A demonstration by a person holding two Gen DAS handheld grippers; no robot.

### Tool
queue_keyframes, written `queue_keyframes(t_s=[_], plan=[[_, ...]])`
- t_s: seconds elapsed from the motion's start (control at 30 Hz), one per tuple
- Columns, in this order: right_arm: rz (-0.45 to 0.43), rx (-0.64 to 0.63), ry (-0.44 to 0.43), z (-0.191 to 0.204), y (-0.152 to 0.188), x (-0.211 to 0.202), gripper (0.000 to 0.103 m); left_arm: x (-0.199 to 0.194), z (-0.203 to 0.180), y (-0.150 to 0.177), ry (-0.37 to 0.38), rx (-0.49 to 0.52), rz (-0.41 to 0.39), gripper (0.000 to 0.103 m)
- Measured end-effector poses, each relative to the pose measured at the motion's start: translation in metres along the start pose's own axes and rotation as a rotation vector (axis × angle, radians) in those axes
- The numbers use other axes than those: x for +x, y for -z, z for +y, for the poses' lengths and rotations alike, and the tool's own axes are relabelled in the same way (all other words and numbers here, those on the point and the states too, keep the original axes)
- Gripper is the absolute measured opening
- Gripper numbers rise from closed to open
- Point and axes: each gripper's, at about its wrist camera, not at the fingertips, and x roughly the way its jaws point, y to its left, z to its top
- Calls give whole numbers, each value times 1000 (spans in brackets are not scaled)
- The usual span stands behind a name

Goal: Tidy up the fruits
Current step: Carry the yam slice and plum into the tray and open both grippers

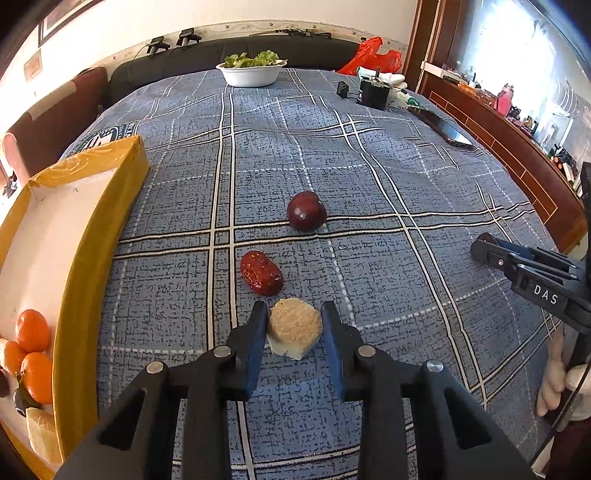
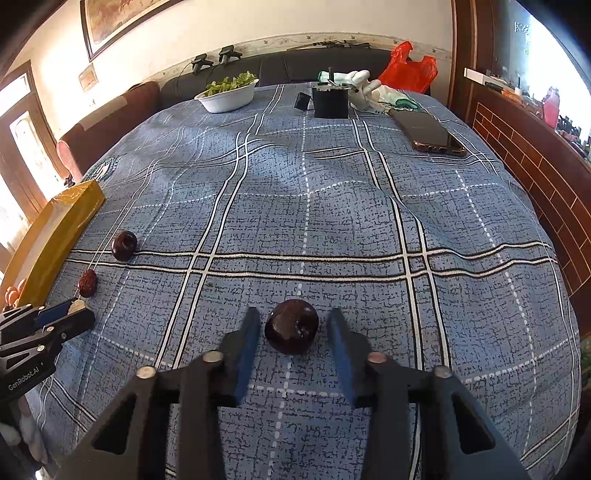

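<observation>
**Both jaws down on the fruit**

Now the left gripper (image 1: 294, 305) has its jaws clenched on a pale chunk (image 1: 293, 330) lying on the counter (image 1: 406, 206), just behind a date (image 1: 260, 273) and a plum (image 1: 306, 216). The right gripper (image 2: 293, 312) straddles a second plum (image 2: 291, 328) with slim gaps either side, not gripping. Oranges (image 1: 33, 332) sit in the yellow box (image 1: 92, 229) at left.

A home living room; a dark sofa (image 2: 332, 62) behind the cloth-covered table (image 2: 332, 221); a framed picture (image 2: 114, 18) on the wall; wooden cabinet (image 2: 535, 155) alongside.
</observation>
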Motion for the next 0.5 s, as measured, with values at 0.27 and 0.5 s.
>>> queue_keyframes(t_s=[0.27,0.5], plan=[[-10,10,-31,3,4,-12,30,-23,11,6,41,-62,-35,29],[-57,-16,-70,26,0,-39,30,-71,47,7,25,-152,-137,29]])
